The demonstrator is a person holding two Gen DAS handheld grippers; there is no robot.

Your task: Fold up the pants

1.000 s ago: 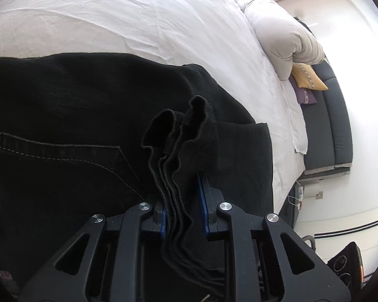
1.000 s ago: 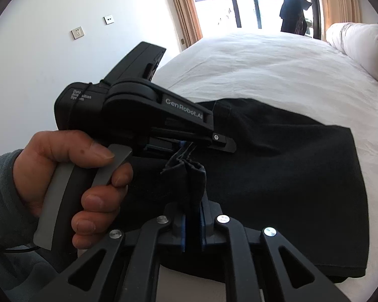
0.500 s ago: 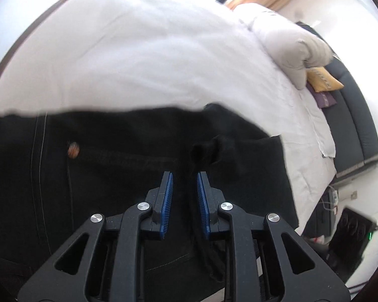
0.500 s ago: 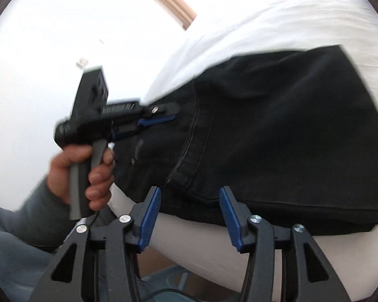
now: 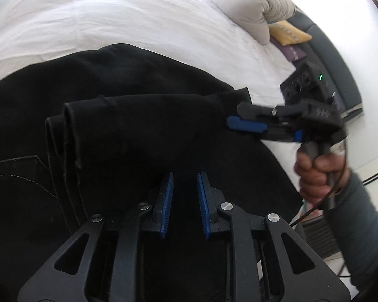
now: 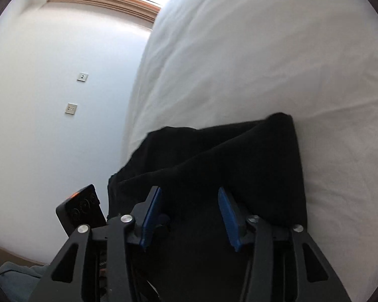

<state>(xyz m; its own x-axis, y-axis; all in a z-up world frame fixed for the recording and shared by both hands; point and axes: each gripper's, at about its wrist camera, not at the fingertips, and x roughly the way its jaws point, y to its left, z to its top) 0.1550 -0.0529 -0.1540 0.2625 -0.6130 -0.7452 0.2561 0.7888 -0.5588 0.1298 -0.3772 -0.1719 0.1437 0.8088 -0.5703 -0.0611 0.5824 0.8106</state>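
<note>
Black pants (image 5: 128,130) lie folded in layers on a white bed (image 5: 108,15), with leg hems stacked at the left and a stitched pocket at the lower left. My left gripper (image 5: 185,183) is open and empty just above the top layer. My right gripper (image 5: 242,123) shows in the left wrist view at the pants' right corner, open, with its blue pads over the cloth edge. In the right wrist view the right gripper (image 6: 190,201) is open low over the pants (image 6: 239,156), with nothing between its pads.
White pillows (image 5: 249,2) lie at the bed's head, with a yellow cushion (image 5: 287,34) and a dark sofa (image 5: 335,58) beyond. A white wall with sockets (image 6: 70,108) borders the bed's other side. The bed's edge runs close under the pants.
Both grippers have let go of the bunched pant cloth and opened. The cloth now lies on the pile. The right gripper has moved away to the pants' right corner.
</note>
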